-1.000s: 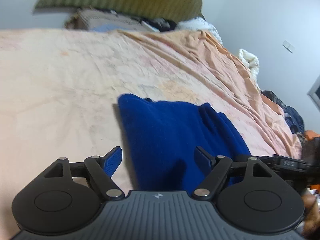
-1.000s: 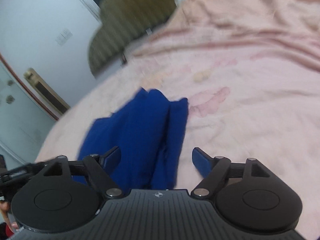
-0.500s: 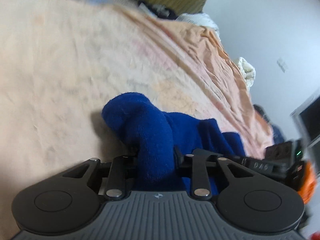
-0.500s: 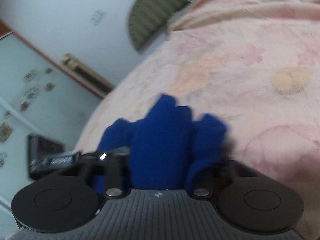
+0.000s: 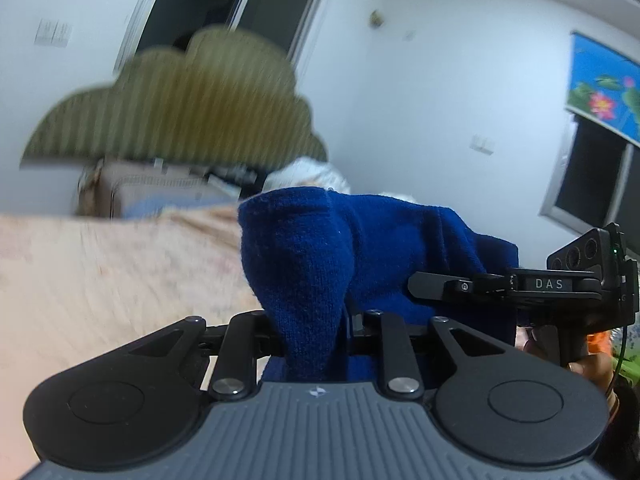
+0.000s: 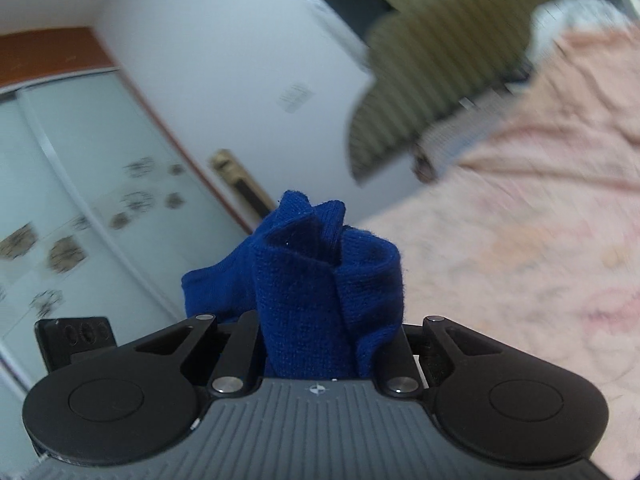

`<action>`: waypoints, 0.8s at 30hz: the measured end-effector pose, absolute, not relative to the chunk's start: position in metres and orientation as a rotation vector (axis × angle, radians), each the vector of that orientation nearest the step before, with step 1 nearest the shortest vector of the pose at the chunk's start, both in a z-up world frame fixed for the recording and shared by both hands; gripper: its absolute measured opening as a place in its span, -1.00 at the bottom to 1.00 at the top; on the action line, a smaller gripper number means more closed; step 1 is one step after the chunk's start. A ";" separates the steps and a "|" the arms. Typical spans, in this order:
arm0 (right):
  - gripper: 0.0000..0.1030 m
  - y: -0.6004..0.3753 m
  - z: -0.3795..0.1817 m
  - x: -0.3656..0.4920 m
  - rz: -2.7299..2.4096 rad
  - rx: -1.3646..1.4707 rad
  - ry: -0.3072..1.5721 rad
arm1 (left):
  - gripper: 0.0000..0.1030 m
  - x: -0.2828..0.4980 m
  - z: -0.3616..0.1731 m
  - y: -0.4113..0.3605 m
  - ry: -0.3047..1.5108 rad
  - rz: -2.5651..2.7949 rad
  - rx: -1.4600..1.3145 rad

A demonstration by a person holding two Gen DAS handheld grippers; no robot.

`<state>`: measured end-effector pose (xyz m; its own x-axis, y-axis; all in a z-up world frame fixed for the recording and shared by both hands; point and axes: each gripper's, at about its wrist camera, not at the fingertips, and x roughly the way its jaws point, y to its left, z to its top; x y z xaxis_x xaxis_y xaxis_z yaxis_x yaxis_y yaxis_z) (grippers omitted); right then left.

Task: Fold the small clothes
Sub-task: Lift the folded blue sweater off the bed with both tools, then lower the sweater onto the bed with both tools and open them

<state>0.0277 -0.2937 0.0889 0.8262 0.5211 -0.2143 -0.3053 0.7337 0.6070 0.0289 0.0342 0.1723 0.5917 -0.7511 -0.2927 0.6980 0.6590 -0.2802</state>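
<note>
A dark blue knit garment (image 5: 320, 256) is bunched up in my left gripper (image 5: 314, 330), which is shut on it and holds it above the bed. In the right wrist view the same blue garment (image 6: 320, 280) stands up in folds out of my right gripper (image 6: 324, 344), which is shut on it too. The right gripper (image 5: 480, 286) also shows at the right of the left wrist view, at the cloth's other end. The fingertips of both grippers are hidden by the cloth.
The bed has a peach floral sheet (image 5: 100, 272), also seen in the right wrist view (image 6: 520, 240). An olive striped headboard (image 5: 188, 104) and piled bedding (image 5: 160, 196) lie at the far end. White walls, a window (image 5: 592, 184) and a glass wardrobe door (image 6: 60, 200) surround it.
One second ago both grippers were open over the flat blue garment. They shut on its edge half a second ago and have since lifted it off the sheet, tilting upward.
</note>
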 end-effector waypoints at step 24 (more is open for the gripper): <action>-0.22 -0.243 -0.001 0.135 0.335 0.468 0.685 | -0.46 0.156 0.047 0.039 0.711 -0.585 0.066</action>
<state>0.1355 -0.2426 -0.0008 0.7285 0.4417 -0.5236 -0.1420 0.8451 0.5153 0.1558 0.0391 0.0466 0.6050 -0.4835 -0.6327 0.5275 0.8385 -0.1364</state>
